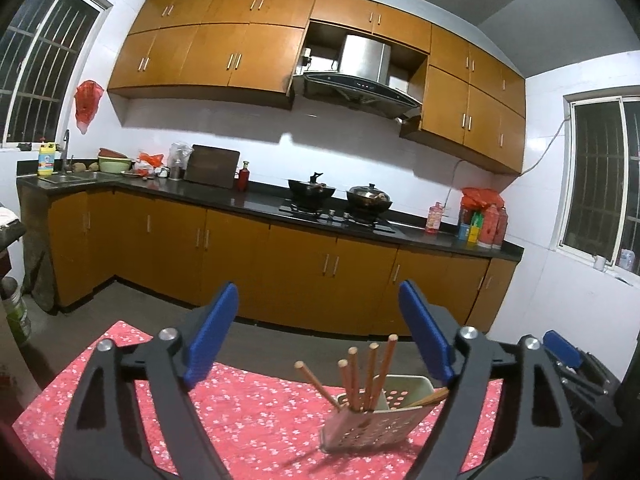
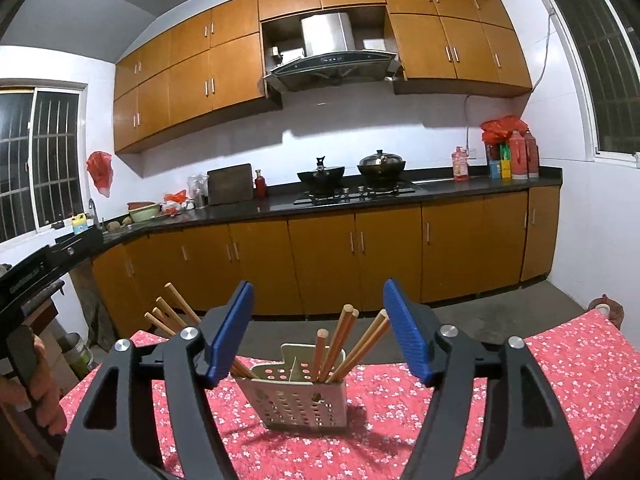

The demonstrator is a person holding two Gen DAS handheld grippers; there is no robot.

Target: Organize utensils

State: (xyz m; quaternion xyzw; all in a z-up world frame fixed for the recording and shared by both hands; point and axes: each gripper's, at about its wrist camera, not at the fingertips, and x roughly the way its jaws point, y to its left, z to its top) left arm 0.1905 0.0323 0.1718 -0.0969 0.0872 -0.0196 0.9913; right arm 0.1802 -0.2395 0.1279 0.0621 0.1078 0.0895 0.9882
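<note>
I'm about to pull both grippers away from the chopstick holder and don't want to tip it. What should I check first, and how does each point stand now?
1. Left gripper jaws open, nothing between them: ok.
2. Right gripper jaws open, pads not pressing on any chopstick: ok.
3. Chopstick holder upright on the red floral tablecloth: ok.
4. Chopsticks all in the holder, split between its two compartments: ok.
5. Leaning chopsticks clear of the right gripper's blue pads: cannot tell; some pass close behind them.
6. No chopsticks left loose on the tablecloth: ok for the part in view.
</note>
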